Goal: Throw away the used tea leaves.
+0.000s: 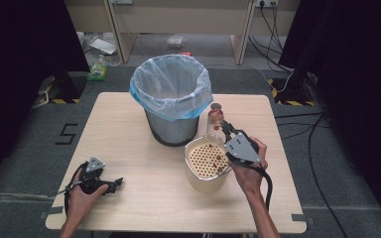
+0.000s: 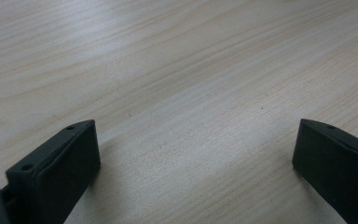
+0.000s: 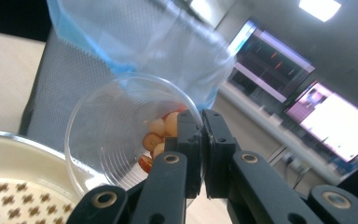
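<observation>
My right gripper [image 1: 224,128] is shut on the rim of a clear plastic cup [image 1: 215,116], held tilted above the far edge of a cream bowl with a perforated strainer insert [image 1: 206,161]. In the right gripper view the jaws [image 3: 201,127] pinch the cup's wall [image 3: 116,126], and several brown and tan round pieces [image 3: 160,134] lie inside near the rim. The strainer [image 3: 9,196] shows below at the left. A few small pieces rest on the strainer near its right side. My left gripper [image 1: 118,182] rests low over the wooden table [image 1: 129,129] at the near left, open [image 2: 196,140], with nothing between its jaws.
A grey mesh bin lined with a blue-white bag [image 1: 171,94] stands at the table's far middle, just behind the bowl and left of the cup; it rises right behind the cup as the bin [image 3: 135,42]. Bare wood [image 2: 177,70] lies ahead of the left gripper.
</observation>
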